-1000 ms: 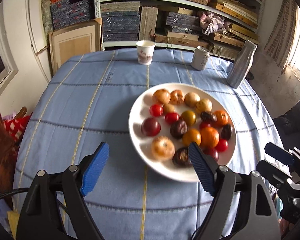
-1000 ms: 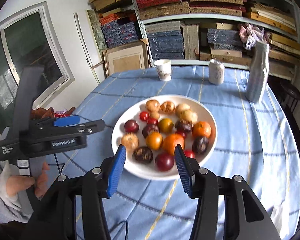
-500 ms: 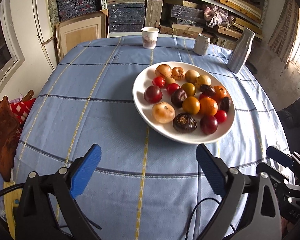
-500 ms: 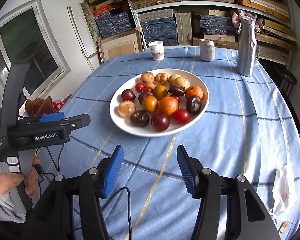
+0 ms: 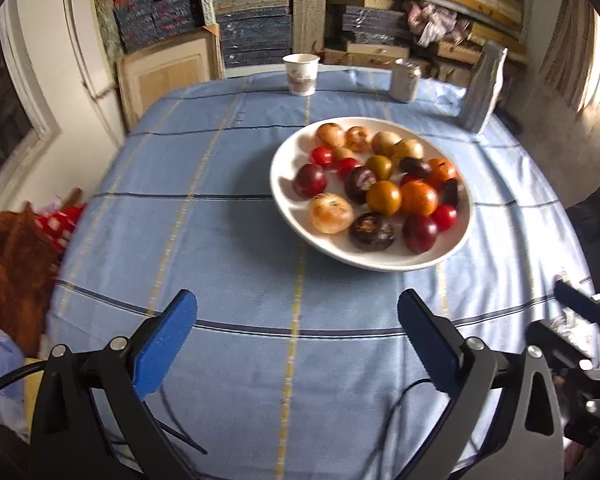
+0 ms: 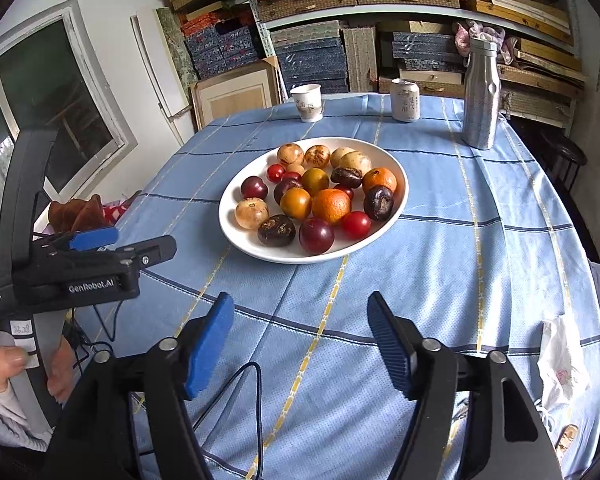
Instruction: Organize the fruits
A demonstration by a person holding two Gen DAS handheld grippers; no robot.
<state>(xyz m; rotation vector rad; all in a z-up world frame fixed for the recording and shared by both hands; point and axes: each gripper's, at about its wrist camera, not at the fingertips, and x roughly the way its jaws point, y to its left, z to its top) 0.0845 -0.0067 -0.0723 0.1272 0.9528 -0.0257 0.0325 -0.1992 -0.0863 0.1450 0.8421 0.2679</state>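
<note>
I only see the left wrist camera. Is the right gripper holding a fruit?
Observer: No. The right gripper is open and empty, short of the plate; its jaws have just been opening.
Operator: Anything lying beside it?
Observer: A crumpled white bag near the right edge of the table.
Operator: Who's holding my gripper?
Observer: A hand in a grey sleeve holds the left gripper by its handle; its jaws have just been opening too.

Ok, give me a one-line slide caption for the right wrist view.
Open right tool over blue tablecloth, facing white plate of mixed fruit.
</note>
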